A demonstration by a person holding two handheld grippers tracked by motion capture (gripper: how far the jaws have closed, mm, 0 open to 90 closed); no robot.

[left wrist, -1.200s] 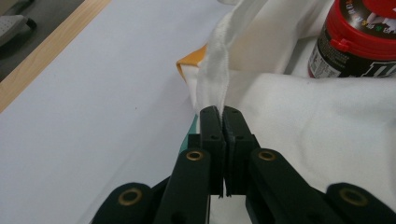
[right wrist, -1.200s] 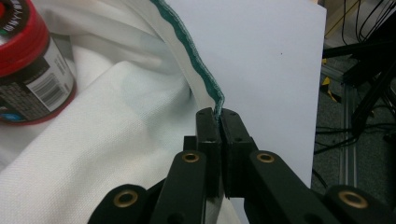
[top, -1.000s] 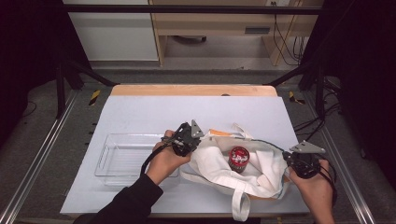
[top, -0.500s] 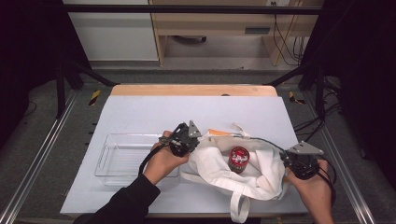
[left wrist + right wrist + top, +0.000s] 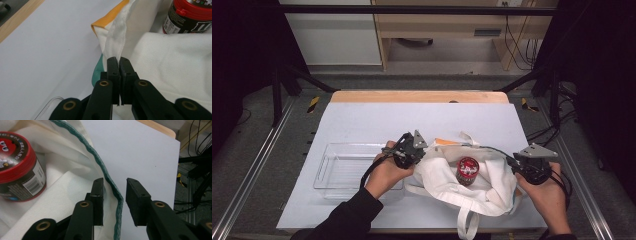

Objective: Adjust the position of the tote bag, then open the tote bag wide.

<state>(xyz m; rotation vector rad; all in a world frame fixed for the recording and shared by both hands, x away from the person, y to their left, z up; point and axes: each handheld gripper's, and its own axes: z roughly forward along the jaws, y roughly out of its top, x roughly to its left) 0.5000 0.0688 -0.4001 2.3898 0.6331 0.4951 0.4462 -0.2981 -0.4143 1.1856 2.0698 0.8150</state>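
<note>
Bag [image 5: 472, 187] w/ red-lidded jar [image 5: 467, 170] inside lies at table's [image 5: 362, 120] near edge; left gripper [image 5: 117, 61] pinches its rim tight, right gripper's [image 5: 114, 187] jaws just opening, green hem between, untouched.

The bag [image 5: 472, 187] lies on the table [image 5: 377, 120], at its near edge, right of centre. A jar [image 5: 467, 171] stands inside the bag, near its middle. A tray [image 5: 332, 172] sits on the table just left of the bag. The left gripper [image 5: 424, 150] is at the bag's left rim, between tray and jar; the right gripper [image 5: 513, 161] is at the bag's right rim.
</note>
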